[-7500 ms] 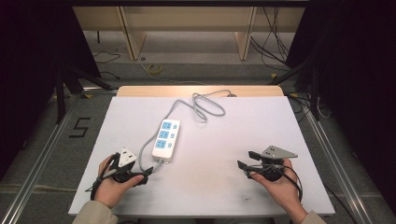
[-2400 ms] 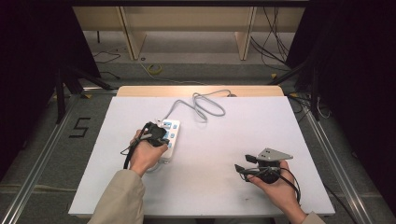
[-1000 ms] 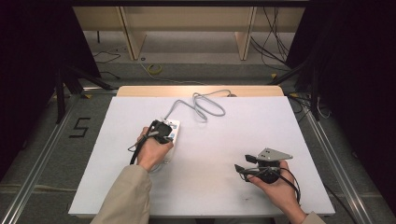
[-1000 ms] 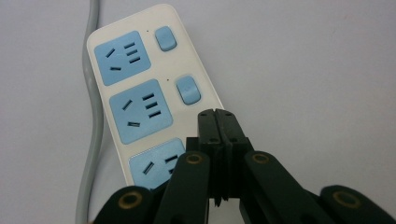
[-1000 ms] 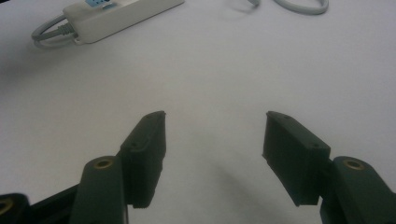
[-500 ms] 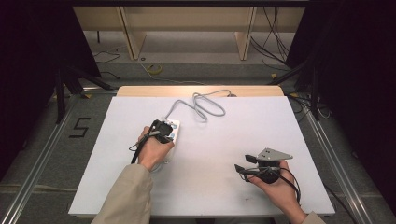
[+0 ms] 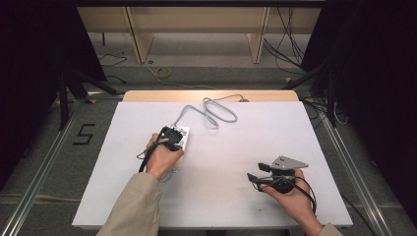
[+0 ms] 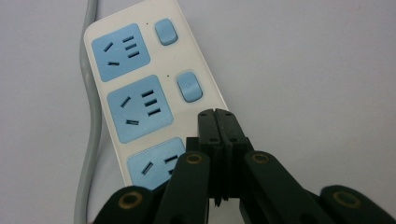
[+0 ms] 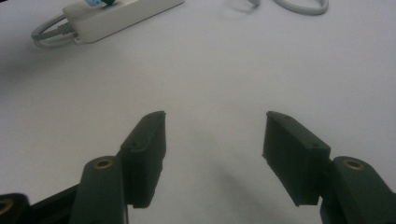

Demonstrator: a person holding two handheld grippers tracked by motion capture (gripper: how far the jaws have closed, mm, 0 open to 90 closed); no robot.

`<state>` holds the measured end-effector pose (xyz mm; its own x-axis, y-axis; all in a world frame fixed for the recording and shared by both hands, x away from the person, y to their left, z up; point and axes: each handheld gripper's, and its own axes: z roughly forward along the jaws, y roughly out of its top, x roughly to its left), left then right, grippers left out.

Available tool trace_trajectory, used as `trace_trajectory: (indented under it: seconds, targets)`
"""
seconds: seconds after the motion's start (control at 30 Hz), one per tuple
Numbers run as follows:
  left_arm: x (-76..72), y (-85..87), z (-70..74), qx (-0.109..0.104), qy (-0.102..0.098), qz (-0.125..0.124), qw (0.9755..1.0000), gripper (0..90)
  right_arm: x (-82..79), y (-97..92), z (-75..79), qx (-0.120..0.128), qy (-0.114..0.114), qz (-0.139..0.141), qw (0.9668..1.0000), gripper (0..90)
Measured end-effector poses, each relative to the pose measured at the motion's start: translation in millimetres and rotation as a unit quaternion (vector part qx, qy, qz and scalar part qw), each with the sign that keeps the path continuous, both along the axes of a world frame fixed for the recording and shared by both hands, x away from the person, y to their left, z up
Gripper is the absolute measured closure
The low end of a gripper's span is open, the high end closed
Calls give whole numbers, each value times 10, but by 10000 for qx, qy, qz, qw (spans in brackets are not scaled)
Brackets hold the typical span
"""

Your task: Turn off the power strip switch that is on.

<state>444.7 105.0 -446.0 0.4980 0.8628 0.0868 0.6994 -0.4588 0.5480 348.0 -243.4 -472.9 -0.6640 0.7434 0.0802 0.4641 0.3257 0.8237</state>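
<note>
High view: the left hand-held gripper is hovering over the near end of a white power strip that is lying on the white worktop, left of centre, with its grey cable looping away toward the far edge. Left gripper view: the two black jaws are standing pressed together with nothing between them, their tips pointing down at the strip's right-hand edge, just below the middle blue switch and beside the nearest blue socket (whether the tips are touching the casing cannot be told). Right gripper view: the right hand-held gripper is resting low over bare worktop with its jaws standing wide apart and empty, the power strip lying well away at the upper left. In the high view this gripper is sitting near the front right corner, well apart from the strip
</note>
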Motion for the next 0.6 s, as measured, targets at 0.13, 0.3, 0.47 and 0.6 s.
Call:
trace_trajectory:
  seconds: [0.13,0.3,0.47,0.6]
  targets:
    - [1,3,8,34,64,73,9999,897,-1,0,0,-6,2,1,10000,402]
    - [1,4,9,21,92,96,9999,897,-1,2,-2,-18,12,-5,10000,402]
    - [7,-1,13,19,119,118,9999,897,-3,4,-3,-22,16,-5,10000,401]
    - [10,-4,13,12,145,133,9998,898,-3,6,-3,-25,20,-4,10000,402]
